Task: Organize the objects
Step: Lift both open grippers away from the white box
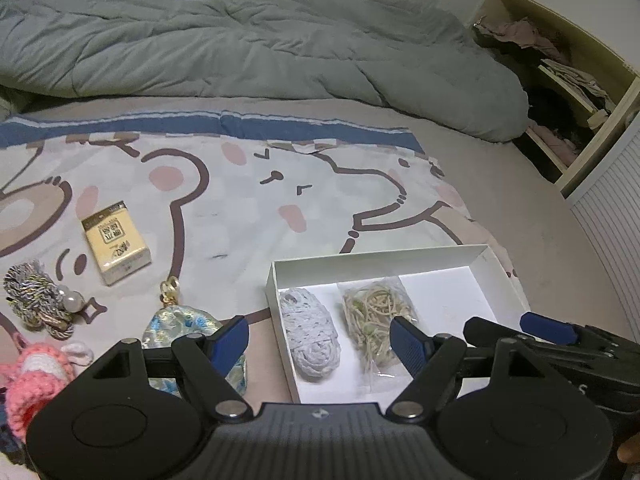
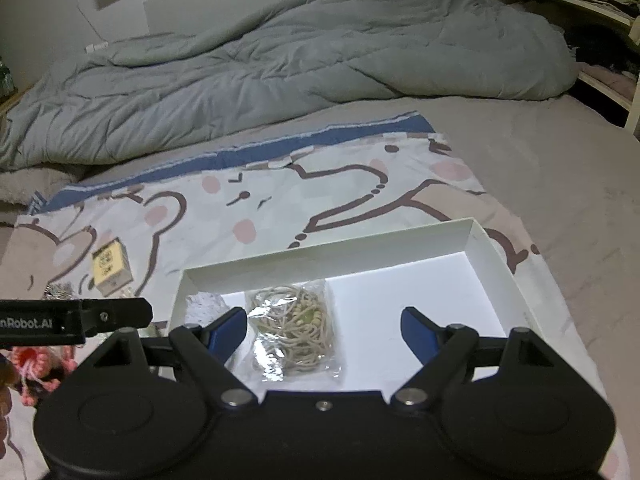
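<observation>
The shallow white cardboard box [image 2: 496,268] lies open on the cartoon bear cloth [image 1: 248,200], and I use it as the landmark. Inside it, at its left end, rests a pale grey knitted bundle [image 1: 310,336]; just beside that, toward the middle, is a clear plastic bag of beige elastic bands [image 2: 294,332]. The right part of the box floor is bare.

The right gripper [image 2: 322,334] hangs over the box with its jaws wide and nothing between the pads; the bag lies below them, apart from them. The left gripper [image 1: 318,340] also stands wide and empty over the left edge of the box.

Left of the box wait a cream and gold small carton [image 1: 116,248], a blue and gold brocade pouch with a gold clasp [image 1: 180,324], a grey twisted cord ornament with a pearl [image 1: 40,300] and a pink crocheted toy [image 1: 36,380]. I judge the next good step is for the left gripper to take the pouch, the nearest one, by its body, not by the clasp, and to set it on the bare right part.

The carton has printed characters, too small to read. On the left gripper's side, in the right wrist view, I read "nRobot.AI"
</observation>
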{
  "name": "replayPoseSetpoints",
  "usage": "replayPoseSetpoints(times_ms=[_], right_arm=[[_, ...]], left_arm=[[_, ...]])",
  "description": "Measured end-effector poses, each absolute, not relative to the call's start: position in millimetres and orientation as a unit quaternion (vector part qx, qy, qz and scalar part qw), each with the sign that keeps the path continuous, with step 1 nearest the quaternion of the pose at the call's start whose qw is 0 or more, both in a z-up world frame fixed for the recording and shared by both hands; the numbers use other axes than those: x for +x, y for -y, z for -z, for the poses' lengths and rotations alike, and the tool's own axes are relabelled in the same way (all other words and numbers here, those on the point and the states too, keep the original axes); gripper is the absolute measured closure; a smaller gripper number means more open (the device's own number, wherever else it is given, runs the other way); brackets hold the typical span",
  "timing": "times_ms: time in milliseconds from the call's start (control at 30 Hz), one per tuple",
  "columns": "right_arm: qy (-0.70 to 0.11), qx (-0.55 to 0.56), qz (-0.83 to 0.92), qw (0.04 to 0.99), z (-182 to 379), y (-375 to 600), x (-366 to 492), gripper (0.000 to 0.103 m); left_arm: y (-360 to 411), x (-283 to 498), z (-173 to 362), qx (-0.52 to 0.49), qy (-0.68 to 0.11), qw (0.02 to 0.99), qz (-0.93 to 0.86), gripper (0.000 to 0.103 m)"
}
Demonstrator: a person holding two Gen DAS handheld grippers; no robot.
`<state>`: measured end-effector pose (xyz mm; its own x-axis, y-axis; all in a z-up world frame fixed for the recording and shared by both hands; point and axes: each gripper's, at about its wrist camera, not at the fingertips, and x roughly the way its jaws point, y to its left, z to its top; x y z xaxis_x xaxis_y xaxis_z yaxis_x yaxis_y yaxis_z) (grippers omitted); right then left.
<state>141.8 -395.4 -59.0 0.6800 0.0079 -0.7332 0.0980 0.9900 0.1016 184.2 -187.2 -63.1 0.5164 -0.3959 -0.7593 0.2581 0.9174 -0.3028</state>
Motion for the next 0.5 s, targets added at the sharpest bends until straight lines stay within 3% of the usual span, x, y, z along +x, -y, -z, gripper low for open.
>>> replayPoseSetpoints(times_ms=[300,500], right_arm=[[-0.384,0.066,0.024,0.921,35.0,390.6,114.4,0.018],[-0.373,0.057,0.029,0.926,19.5,389.6,95.9,0.018]], left_arm=[[177.0,161.7,44.1,-0.060,-0.442,0.875,0.188,0.022],[167.2,145.3,31.8,-0.052,-0.431,0.882,0.186,0.014]])
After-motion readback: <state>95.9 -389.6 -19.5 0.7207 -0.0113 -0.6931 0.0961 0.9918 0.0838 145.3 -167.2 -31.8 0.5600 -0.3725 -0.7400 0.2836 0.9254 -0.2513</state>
